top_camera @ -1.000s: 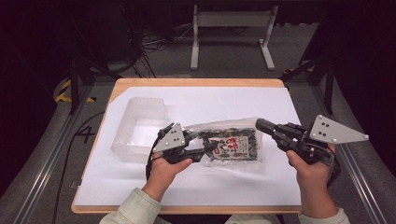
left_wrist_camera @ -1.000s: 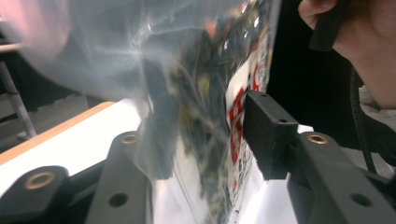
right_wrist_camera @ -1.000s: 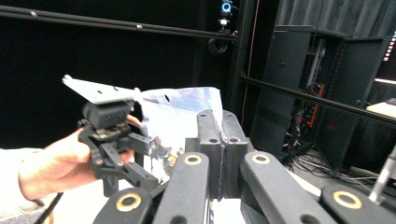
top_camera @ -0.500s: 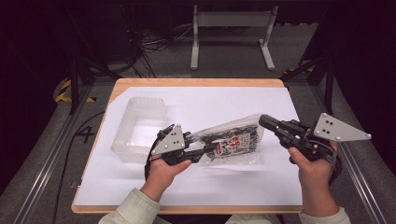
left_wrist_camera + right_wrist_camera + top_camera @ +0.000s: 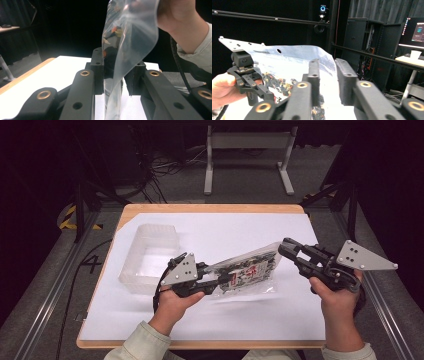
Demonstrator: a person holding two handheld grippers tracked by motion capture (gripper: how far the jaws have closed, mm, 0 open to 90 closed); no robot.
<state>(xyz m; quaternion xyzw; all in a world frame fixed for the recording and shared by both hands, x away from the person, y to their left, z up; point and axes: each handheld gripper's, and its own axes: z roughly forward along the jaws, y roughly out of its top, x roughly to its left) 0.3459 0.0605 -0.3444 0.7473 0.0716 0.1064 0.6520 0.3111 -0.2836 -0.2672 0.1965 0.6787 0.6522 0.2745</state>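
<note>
We are looking down on two forearms in pale sleeves coming in over the near table edge. The left hand (image 5: 172, 302) is gripping the left gripper (image 5: 224, 281), whose jaws are closing on the near end of a clear plastic bag (image 5: 250, 270) of dark contents with a red label. In the left gripper view the film of the bag (image 5: 130, 45) is passing up between the jaws, pinched there, with the right hand (image 5: 180, 22) behind it. The bag is tilting up off the white sheet (image 5: 235, 237), its far corner rising toward the right gripper (image 5: 283, 246). In the right gripper view the jaws are standing apart, the bag (image 5: 294, 65) just ahead of and partly behind the left jaw; whether a jaw is touching the film we cannot tell. Beyond the left hand a clear plastic tub (image 5: 150, 257) is sitting on the sheet, well apart from the bag. Farther off, the wooden table (image 5: 210, 208) edge, then a grey metal stand (image 5: 247, 155) on the floor.
</note>
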